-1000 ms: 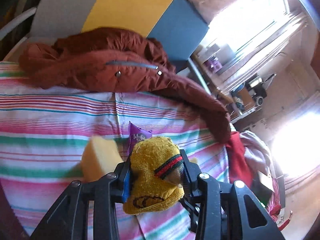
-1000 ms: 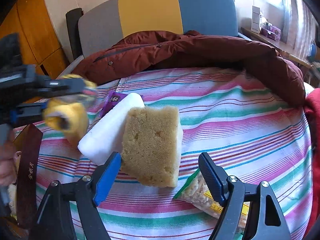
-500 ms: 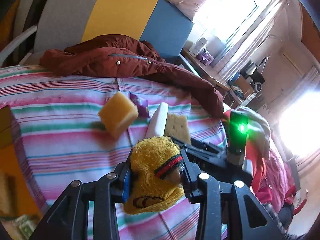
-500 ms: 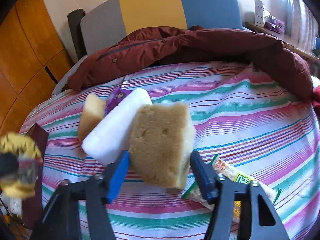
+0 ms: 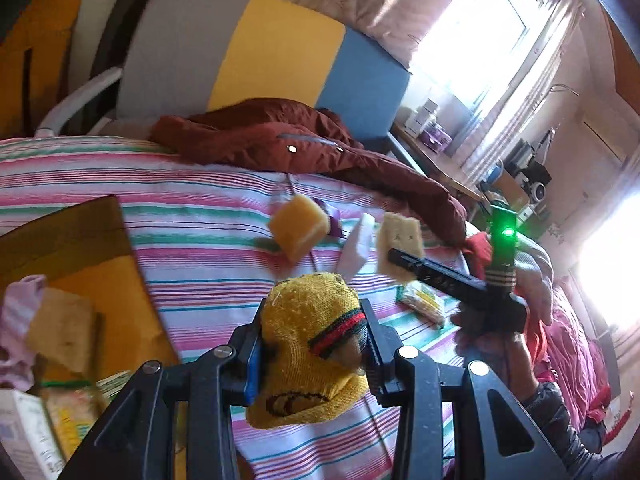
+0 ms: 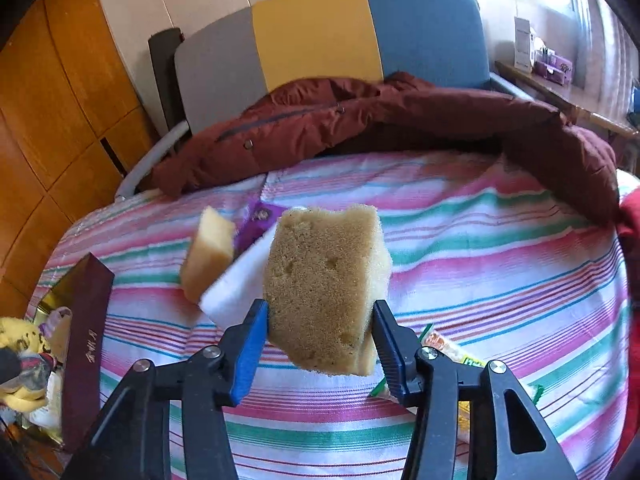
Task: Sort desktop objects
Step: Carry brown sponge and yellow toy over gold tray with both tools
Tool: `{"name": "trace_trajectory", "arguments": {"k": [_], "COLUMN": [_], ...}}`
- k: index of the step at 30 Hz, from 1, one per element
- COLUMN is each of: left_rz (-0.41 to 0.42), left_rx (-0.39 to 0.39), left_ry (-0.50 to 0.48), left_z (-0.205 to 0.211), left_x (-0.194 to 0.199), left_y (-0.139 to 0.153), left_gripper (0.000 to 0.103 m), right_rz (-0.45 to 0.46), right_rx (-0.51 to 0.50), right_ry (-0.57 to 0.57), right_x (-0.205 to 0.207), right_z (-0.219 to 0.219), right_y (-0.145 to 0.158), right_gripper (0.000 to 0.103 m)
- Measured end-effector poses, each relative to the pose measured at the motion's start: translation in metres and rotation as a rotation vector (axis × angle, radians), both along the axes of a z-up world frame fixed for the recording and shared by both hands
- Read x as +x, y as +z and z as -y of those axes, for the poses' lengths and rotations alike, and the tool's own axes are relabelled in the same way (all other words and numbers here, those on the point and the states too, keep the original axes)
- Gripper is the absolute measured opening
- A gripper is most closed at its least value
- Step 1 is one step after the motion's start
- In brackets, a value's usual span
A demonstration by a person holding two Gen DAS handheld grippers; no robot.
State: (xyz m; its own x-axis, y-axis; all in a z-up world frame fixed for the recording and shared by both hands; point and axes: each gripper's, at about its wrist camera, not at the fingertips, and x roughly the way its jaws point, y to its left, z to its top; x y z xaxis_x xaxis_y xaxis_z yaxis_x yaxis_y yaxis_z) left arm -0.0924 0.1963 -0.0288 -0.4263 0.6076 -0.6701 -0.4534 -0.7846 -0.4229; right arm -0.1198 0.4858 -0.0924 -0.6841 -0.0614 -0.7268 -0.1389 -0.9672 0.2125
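Observation:
My left gripper (image 5: 314, 340) is shut on a yellow knit sock (image 5: 304, 396) with a red, green and black band, held above the striped bedcover next to the gold-lined box (image 5: 116, 292). My right gripper (image 6: 320, 320) has its jaws closing on a brown sponge (image 6: 324, 264), pads pressed into both sides, and the sponge hangs tilted above the cover. From the left wrist view that same brown sponge (image 5: 400, 240) sits at the tip of the right gripper. A yellow sponge (image 6: 208, 254), a white foam block (image 6: 240, 288) and a purple packet (image 6: 260, 220) lie behind it.
A snack packet (image 6: 452, 354) lies under the right gripper. The box's dark lid (image 6: 86, 332) stands at the left edge, and the box holds another sponge (image 5: 64, 332) and pink cloth (image 5: 16, 320). A dark red coat (image 6: 400, 120) covers the far side of the bed.
The left gripper carried the sock leftward to beside the box. The right gripper's jaws closed onto the brown sponge and raised it off the bedcover.

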Motion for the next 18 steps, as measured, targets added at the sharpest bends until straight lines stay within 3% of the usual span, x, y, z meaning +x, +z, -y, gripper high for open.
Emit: {"name": "trace_trajectory", "arguments": {"k": [10, 18], "left_rz": [-0.071, -0.066], "left_rx": [-0.021, -0.003], "left_ry": [0.146, 0.306], "left_z": [0.074, 0.146], "left_x": [0.019, 0.021], "left_y": [0.02, 0.019], "left_gripper": [0.04, 0.04], "right_rz": [-0.116, -0.15], "right_rx": [-0.015, -0.046], "right_ry": [0.017, 0.156], "right_x": [0.018, 0.031], "right_z": [0.008, 0.064], "right_y": [0.047, 0.078], "right_gripper": [0.052, 0.052]}}
